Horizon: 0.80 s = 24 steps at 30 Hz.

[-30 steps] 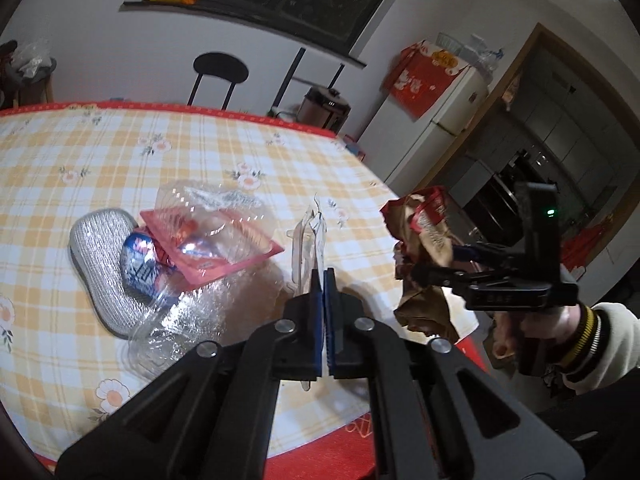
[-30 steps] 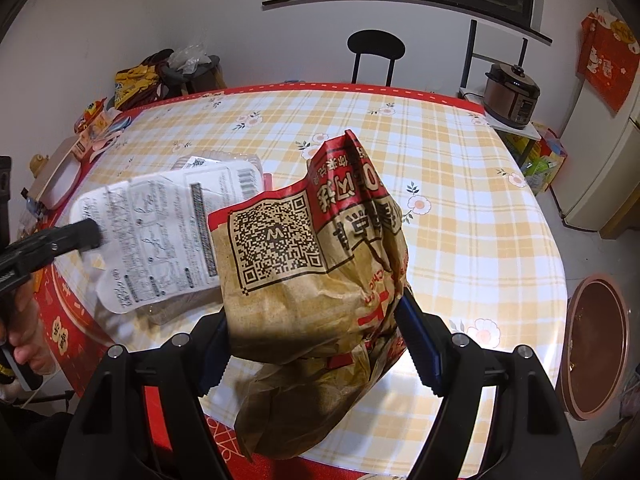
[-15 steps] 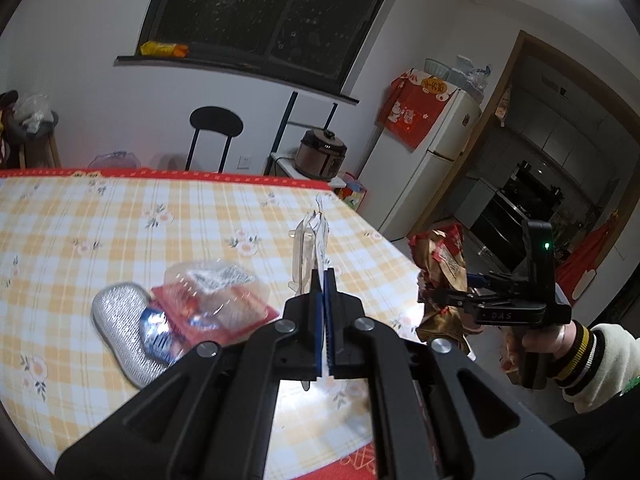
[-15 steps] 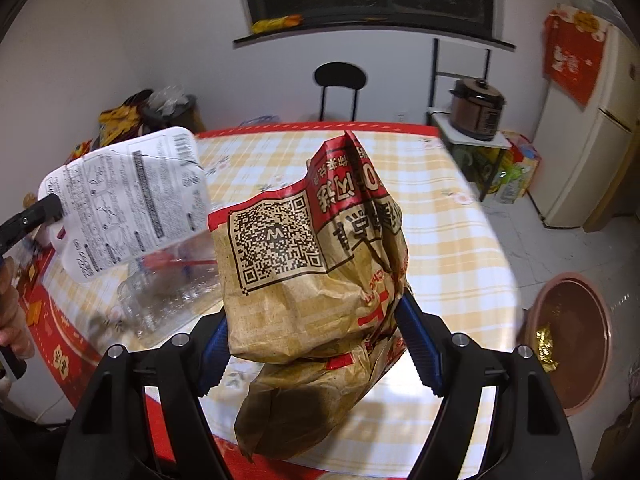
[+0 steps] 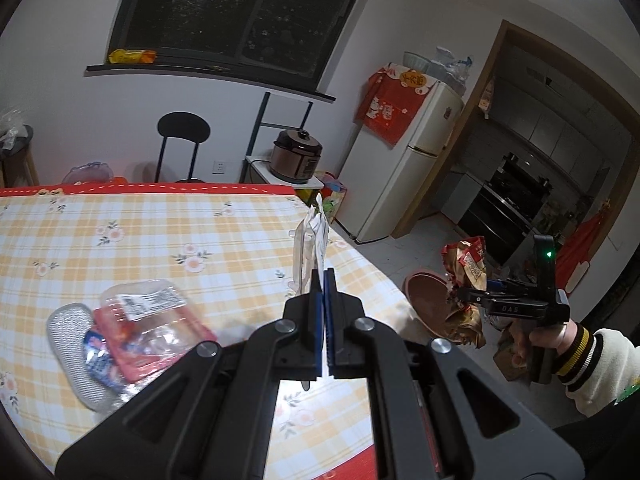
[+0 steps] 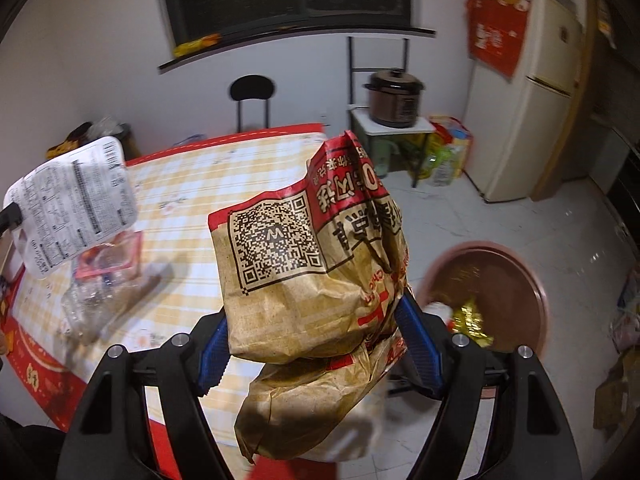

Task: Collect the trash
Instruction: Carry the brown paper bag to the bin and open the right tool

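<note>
Both your hands have swung away from the table toward the floor on the right since a second ago; the bin, then only at the frame edge, now sits right behind the bag.

Leftmost on the checked tablecloth [image 5: 168, 236] lies a grey pad [image 5: 66, 344], with a blue wrapper [image 5: 98, 360] and a pink tray [image 5: 160, 332] under clear plastic carrying a barcode label too small to read. Your left gripper [image 5: 323, 280] is clenched on a flat clear packet [image 5: 310, 248], seen edge-on here; from the right wrist view the packet's white label [image 6: 74, 208] shows dense print and a barcode, not legible. It hangs in the air above the table's edge.

Your right gripper [image 6: 314, 332] is grasping a crumpled brown paper bag [image 6: 312, 280], jaws wide around it. You can read a QR code with an "M" at its centre and, upside down, red-banded Chinese characters. The bag blocks much of the view ahead. Behind it on the tiled floor stands the round brown bin [image 6: 532, 280], with gold foil [image 6: 472, 316] inside. Farther right are a rice cooker [image 6: 396, 98] and a fridge [image 6: 532, 92] draped with a red cloth.
</note>
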Each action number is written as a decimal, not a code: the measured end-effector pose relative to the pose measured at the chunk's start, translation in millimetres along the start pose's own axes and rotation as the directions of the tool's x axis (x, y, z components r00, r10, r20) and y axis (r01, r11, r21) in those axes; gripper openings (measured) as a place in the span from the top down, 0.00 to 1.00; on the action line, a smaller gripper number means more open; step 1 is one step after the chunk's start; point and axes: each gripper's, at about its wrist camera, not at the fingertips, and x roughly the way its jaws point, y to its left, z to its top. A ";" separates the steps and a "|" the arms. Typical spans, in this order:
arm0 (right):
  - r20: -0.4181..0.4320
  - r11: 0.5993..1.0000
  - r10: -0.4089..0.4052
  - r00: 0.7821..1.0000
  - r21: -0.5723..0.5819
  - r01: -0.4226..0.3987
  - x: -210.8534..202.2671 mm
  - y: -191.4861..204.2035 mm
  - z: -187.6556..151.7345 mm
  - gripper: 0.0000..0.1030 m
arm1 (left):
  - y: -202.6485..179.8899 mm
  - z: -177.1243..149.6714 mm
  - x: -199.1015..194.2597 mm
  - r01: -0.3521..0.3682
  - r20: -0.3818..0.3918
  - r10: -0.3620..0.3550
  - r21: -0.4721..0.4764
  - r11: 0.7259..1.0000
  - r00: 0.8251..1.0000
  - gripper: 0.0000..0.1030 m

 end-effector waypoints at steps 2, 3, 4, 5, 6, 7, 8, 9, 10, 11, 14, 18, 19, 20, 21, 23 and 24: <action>0.002 1.000 -0.015 1.000 0.019 0.015 -0.6 -19.5 -2.1 0.28 | -7.1 0.1 7.5 0.002 -0.003 -0.002 0.002 1.000 1.000 0.95; 0.002 0.999 -0.021 1.000 0.026 0.021 -0.5 -28.6 -3.7 0.28 | -11.6 -0.1 11.7 0.002 -0.004 -0.002 0.002 1.000 1.000 0.95; 0.001 0.999 -0.031 1.000 0.033 0.031 0.1 -39.4 -4.8 0.28 | -15.7 -0.5 15.7 0.002 -0.005 -0.002 0.001 1.000 1.000 0.95; 0.000 0.999 -0.039 0.999 0.037 0.039 0.9 -47.8 -6.1 0.28 | -18.7 -0.1 19.3 0.002 -0.006 -0.002 0.000 1.000 1.000 0.95; -0.002 0.998 -0.048 0.999 0.041 0.048 2.3 -55.4 -6.1 0.28 | -21.4 -0.2 22.5 0.001 -0.007 -0.001 0.000 1.000 1.000 0.95; -0.003 0.998 -0.053 0.999 0.043 0.053 2.7 -62.0 -7.8 0.28 | -25.6 -0.4 25.8 -0.001 -0.007 0.001 -0.001 1.000 1.000 0.95; -0.006 0.997 -0.064 0.998 0.045 0.065 5.1 -73.9 -8.5 0.28 | -30.6 -1.5 29.6 -0.003 -0.008 0.003 -0.001 1.000 1.000 0.95; -0.010 0.996 -0.071 0.997 0.047 0.072 6.7 -80.3 -8.0 0.28 | -34.5 -2.5 32.9 -0.005 -0.009 0.005 -0.004 1.000 1.000 0.95; -0.014 0.996 -0.080 0.997 0.048 0.081 8.9 -88.8 -7.7 0.28 | -37.4 -2.8 35.1 -0.007 -0.010 0.007 -0.005 1.000 1.000 0.95; -0.020 0.994 -0.093 0.996 0.051 0.094 12.7 -101.3 -7.5 0.28 | -41.1 -3.6 38.9 -0.010 -0.011 0.010 -0.009 1.000 1.000 0.95; -0.037 0.991 -0.120 0.992 0.056 0.122 22.8 -127.3 -4.9 0.28 | -49.1 -5.1 48.6 -0.021 -0.014 0.021 -0.015 1.000 1.000 0.95; -0.059 0.986 -0.147 0.987 0.065 0.151 37.7 -158.0 -1.8 0.28 | -61.8 -6.8 61.3 -0.039 -0.019 0.039 -0.024 0.999 0.999 0.95; -0.062 0.986 -0.150 0.987 0.068 0.154 40.5 -164.1 -1.2 0.27 | -64.1 -6.3 63.5 -0.042 -0.021 0.042 -0.025 0.999 0.999 0.95; -0.065 0.985 -0.153 0.986 0.072 0.158 44.5 -171.3 -0.5 0.27 | -68.0 -7.0 66.9 -0.047 -0.025 0.046 -0.025 0.999 0.999 0.95; -0.069 0.984 -0.158 0.985 0.076 0.163 48.7 -178.0 0.3 0.25 | -71.3 -6.9 69.5 -0.050 -0.028 0.049 -0.025 0.998 0.998 0.95; -0.074 0.980 -0.171 0.982 0.091 0.178 54.7 -187.7 2.4 0.22 | -77.4 -6.4 76.2 -0.056 -0.036 0.055 -0.023 0.998 0.998 0.95; -0.074 0.977 -0.177 0.981 0.103 0.184 56.6 -192.8 2.2 0.16 | -79.3 -6.1 78.0 -0.057 -0.039 0.056 -0.021 0.998 0.998 0.95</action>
